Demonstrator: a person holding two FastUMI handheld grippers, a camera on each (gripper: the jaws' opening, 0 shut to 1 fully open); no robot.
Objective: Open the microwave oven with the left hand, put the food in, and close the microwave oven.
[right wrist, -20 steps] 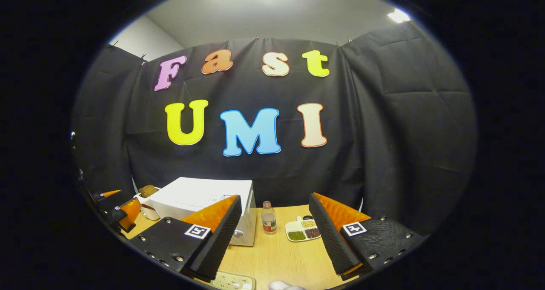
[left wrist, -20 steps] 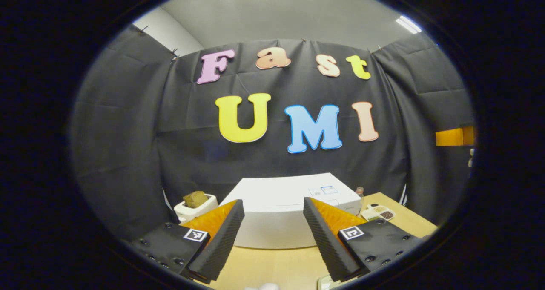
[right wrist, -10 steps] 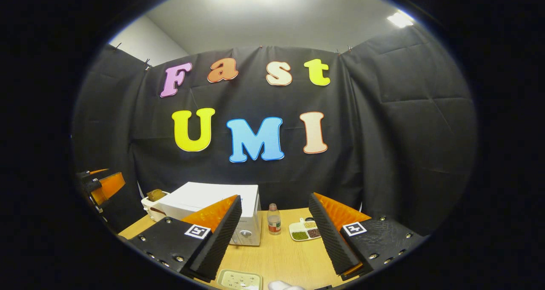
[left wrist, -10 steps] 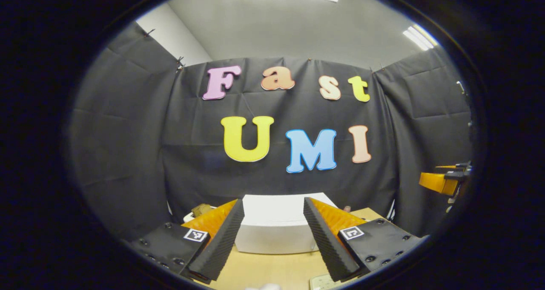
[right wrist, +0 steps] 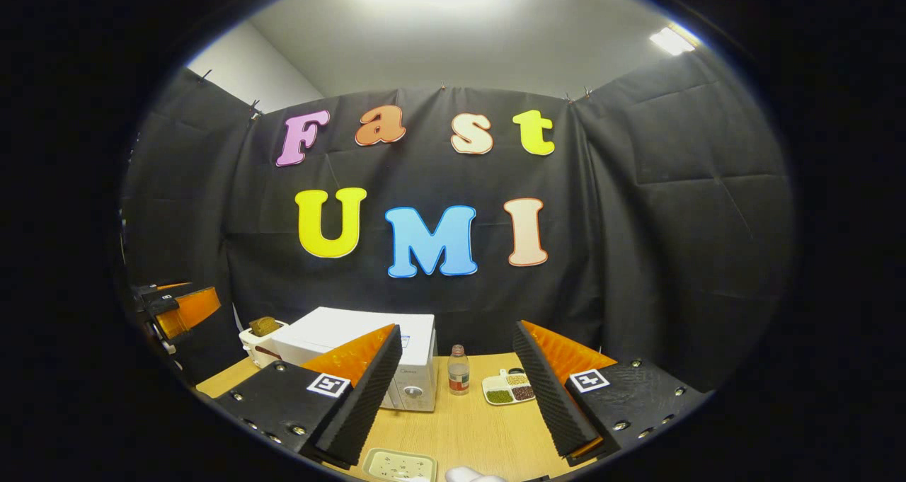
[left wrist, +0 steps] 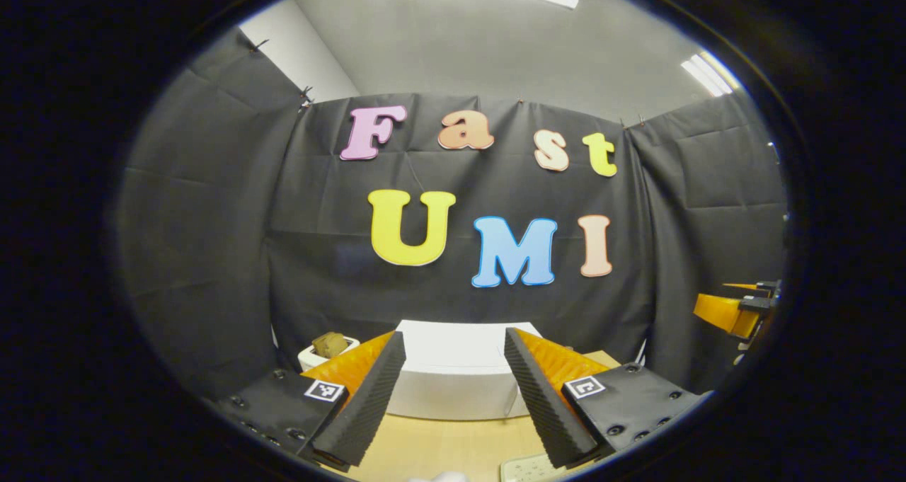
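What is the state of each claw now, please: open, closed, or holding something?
Left claw: open, holding nothing, pointed at the microwave oven.
Right claw: open, holding nothing, above the table.

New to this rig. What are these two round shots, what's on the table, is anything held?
No robot arm: a person holds a two-finger gripper in each hand, and a fisheye camera rides on each. The left gripper is seen from its own camera, the right gripper from its own; the left one also shows far left in the right gripper view. Both are open and hold nothing. On the wooden table stand a white microwave oven, door closed, a toaster with bread, a small bottle, a divided dish and a pale tray.
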